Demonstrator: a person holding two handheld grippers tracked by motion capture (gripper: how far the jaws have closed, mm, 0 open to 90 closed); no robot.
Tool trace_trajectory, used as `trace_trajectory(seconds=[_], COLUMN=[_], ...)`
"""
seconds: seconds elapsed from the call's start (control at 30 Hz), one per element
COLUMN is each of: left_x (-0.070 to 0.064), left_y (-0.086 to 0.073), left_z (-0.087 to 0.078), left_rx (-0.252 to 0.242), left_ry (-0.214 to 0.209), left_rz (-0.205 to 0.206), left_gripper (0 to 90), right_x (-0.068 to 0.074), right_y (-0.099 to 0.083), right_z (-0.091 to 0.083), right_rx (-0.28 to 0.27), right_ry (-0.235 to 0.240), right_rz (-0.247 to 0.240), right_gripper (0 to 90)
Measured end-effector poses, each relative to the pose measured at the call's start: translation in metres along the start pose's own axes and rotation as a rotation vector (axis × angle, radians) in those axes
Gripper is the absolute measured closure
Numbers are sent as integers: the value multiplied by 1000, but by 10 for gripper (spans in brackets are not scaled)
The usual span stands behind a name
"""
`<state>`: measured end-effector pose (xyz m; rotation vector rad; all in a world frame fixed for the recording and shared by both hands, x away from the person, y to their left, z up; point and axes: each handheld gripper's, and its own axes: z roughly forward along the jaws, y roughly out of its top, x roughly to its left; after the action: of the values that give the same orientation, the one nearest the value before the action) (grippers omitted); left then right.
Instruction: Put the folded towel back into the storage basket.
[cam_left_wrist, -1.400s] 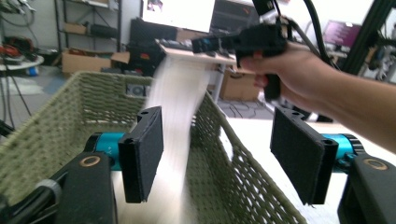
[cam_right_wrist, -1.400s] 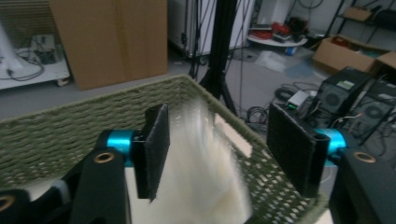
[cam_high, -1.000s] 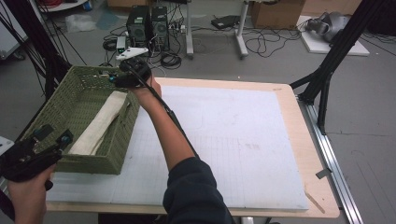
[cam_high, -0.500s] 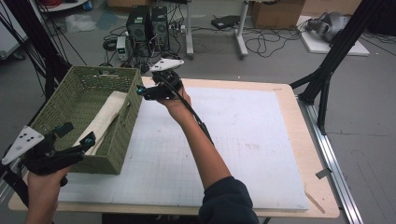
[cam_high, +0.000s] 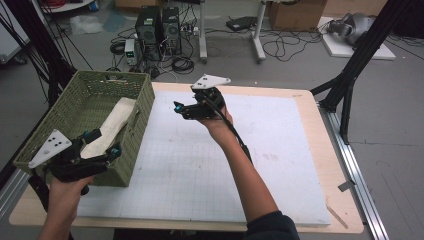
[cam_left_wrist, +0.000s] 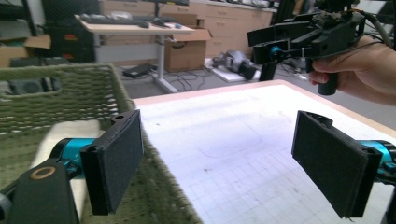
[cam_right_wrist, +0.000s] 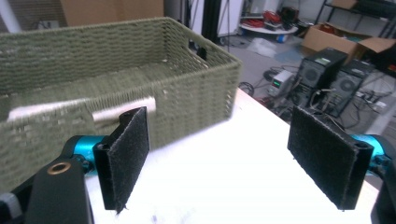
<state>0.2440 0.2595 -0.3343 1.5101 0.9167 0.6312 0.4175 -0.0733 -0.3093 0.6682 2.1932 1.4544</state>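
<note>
A green woven basket (cam_high: 145, 100) stands at the table's left with a cream cloth (cam_high: 112, 125) lying inside. My left gripper (cam_high: 106, 142) hovers at the basket's near right corner, open with nothing between its pads. In the left gripper view the gripper (cam_left_wrist: 224, 163) spans the basket's wall (cam_left_wrist: 70, 88) and the mat, with the cloth (cam_left_wrist: 56, 135) behind the left pad. My right gripper (cam_high: 180, 110) is held open and empty above the white mat, pointing left toward the basket. The right gripper view has its gripper (cam_right_wrist: 224, 156) facing the basket (cam_right_wrist: 140, 60) and cloth (cam_right_wrist: 121, 109).
A white gridded mat (cam_high: 200, 165) covers most of the wooden table (cam_high: 330, 165). Beyond the far edge, computer towers (cam_high: 157, 25) and cables sit on the floor. Black frame posts (cam_high: 350, 85) rise at the right. The right hand's gripper (cam_left_wrist: 299, 37) shows at upper right in the left gripper view.
My right gripper has moved right, away from the basket's far corner to over the mat. My left gripper has come up and right to the basket's near corner.
</note>
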Motion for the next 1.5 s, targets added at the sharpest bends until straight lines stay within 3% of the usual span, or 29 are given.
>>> trace_trajectory(seconds=[0.3,0.83,1.1,1.4,1.5], left_x=[-10,-36,-46,-56,-56], left_y=[1,-2,-7,-18,-23], left_z=[15,47,63,84,90], left_rx=[-26,-12,-11,23,34], left_ry=[-76,-182,-231,-282,-292], left_rz=[1,47,62,74,68], left_gripper=[171,171,171,172,171], right_x=[-12,-16,-23,-18,-15], right_y=[-26,-81,-110,-135,-146], right_z=[-39,-121,-159,-189,-194], right_rx=[4,2,4,-21,-6], right_ry=[-53,-162,-224,-306,-339], right_rz=[25,19,53,65,62], right_gripper=[187,179,179,177,177])
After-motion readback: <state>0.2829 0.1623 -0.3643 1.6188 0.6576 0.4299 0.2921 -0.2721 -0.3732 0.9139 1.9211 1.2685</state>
